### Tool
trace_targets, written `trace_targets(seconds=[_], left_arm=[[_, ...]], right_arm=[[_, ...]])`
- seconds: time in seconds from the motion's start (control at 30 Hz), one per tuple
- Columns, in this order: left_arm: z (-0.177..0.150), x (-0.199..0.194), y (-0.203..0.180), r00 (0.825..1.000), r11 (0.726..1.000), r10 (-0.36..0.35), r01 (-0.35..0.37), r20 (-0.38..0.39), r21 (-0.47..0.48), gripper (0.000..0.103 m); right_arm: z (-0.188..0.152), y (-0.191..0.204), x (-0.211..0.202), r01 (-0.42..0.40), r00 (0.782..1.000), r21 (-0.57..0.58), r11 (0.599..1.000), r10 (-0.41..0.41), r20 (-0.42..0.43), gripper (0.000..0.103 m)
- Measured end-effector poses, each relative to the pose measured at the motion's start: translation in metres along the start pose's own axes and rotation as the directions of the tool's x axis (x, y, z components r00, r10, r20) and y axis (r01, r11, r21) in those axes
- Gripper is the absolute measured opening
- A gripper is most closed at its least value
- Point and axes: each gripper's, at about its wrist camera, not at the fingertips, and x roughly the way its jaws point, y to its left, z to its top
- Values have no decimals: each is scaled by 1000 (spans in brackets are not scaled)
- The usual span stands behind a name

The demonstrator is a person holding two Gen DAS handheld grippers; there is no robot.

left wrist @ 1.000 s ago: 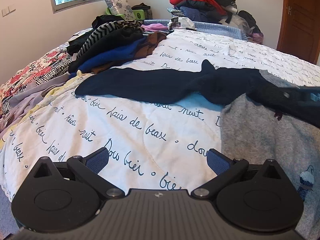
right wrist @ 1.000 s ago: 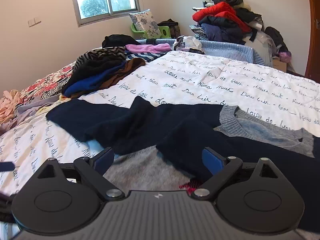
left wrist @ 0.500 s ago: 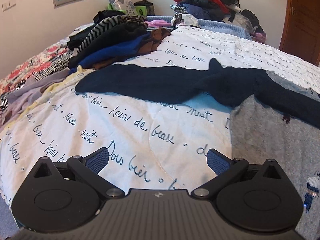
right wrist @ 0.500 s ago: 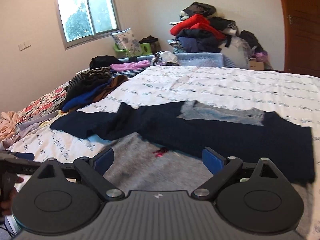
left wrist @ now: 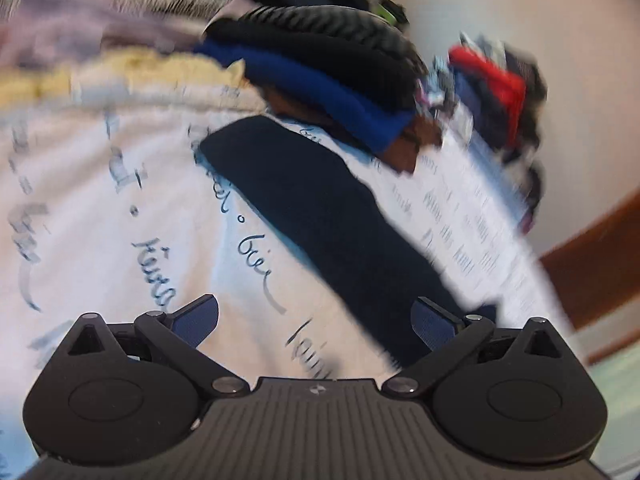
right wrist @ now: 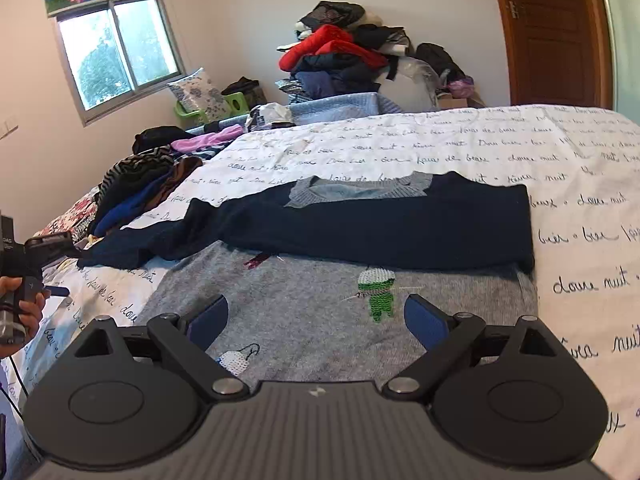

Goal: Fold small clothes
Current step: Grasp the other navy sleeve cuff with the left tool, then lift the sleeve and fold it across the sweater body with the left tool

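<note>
A small grey sweater (right wrist: 320,312) with navy sleeves lies flat on the white lettered bedspread (right wrist: 440,148). One navy sleeve (right wrist: 400,224) is folded across its chest. The other navy sleeve (left wrist: 332,216) stretches out to the left, and shows blurred in the tilted left wrist view. My right gripper (right wrist: 316,318) is open and empty just above the sweater's grey lower body. My left gripper (left wrist: 316,322) is open and empty, over the bedspread beside the outstretched sleeve; it also shows at the left edge of the right wrist view (right wrist: 44,244).
A stack of dark, blue and striped clothes (right wrist: 136,188) lies at the bed's left side. A heap of red and dark clothing (right wrist: 340,56) stands against the far wall. A wooden door (right wrist: 552,32) is at the right.
The left gripper has swung and rolled sharply toward the outstretched navy sleeve, blurring its view. The right gripper has drawn back and risen, so more of the sweater shows.
</note>
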Motion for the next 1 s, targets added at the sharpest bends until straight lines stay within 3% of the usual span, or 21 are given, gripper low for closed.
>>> trace_targets(seconds=[0.07,0.13,0.37,0.47,0.67,0.77,0.83,0.87,1.0], left_arm=[[10,10,20,993,981,-115,114,6,-160,100],[17,19,29,988,960,-153,156,30,-233,100],[35,37,29,966,929,-230,254,116,-270,98],[41,45,28,966,928,-211,246,147,-279,91],[55,57,17,975,964,-125,163,184,-208,70],[56,62,12,977,979,-85,118,197,-166,48],[56,64,8,980,987,-63,88,188,-132,22],[55,64,6,981,991,-49,72,186,-115,15],[51,59,-4,978,999,-4,13,208,-42,9]], right_arm=[[-1,0,1,25,1000,8,1000,-26,13,96],[0,2,2,56,998,-7,998,-55,27,96],[-1,6,5,55,998,-7,998,-55,41,96],[-2,3,8,70,997,22,997,-71,38,96],[-6,1,11,88,996,36,995,-89,25,96],[-6,-1,11,91,995,40,995,-92,25,96],[-6,-1,10,93,995,41,995,-94,25,96],[-6,-1,11,92,995,40,995,-93,24,96],[-7,-3,11,88,996,42,995,-89,18,96]])
